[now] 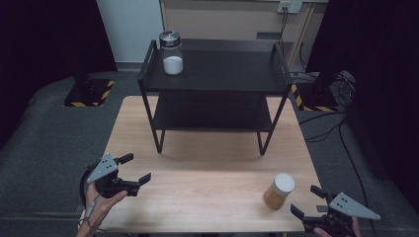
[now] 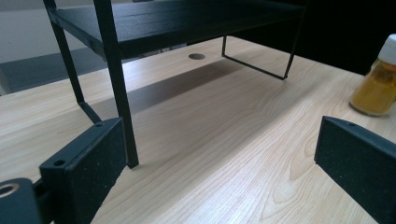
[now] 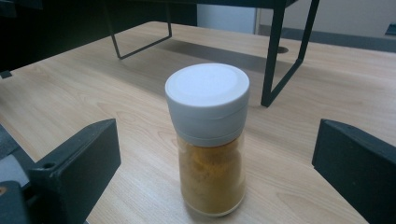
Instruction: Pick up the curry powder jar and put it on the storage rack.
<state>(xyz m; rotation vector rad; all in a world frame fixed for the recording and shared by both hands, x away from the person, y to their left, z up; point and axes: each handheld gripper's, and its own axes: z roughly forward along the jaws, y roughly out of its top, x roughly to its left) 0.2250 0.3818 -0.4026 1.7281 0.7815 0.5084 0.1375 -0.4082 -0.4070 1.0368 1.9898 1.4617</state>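
A small jar of orange-brown powder with a white cap (image 1: 279,191) stands upright near the table's front right. In the right gripper view the jar (image 3: 210,140) is just ahead of the wide-apart jaws, apart from both. My right gripper (image 1: 308,202) is open at the front right corner, right of the jar. My left gripper (image 1: 136,169) is open near the front left edge, nothing between its jaws. In the left gripper view the jar (image 2: 378,84) is far off at the right. A glass jar of white powder with a metal lid (image 1: 171,52) stands on the black rack's top shelf.
A black two-tier metal rack (image 1: 215,84) stands at the back of the wooden table (image 1: 212,168); its front left leg (image 2: 122,107) is close ahead of the left gripper. Grey floor mats surround the table, and cables lie at the right.
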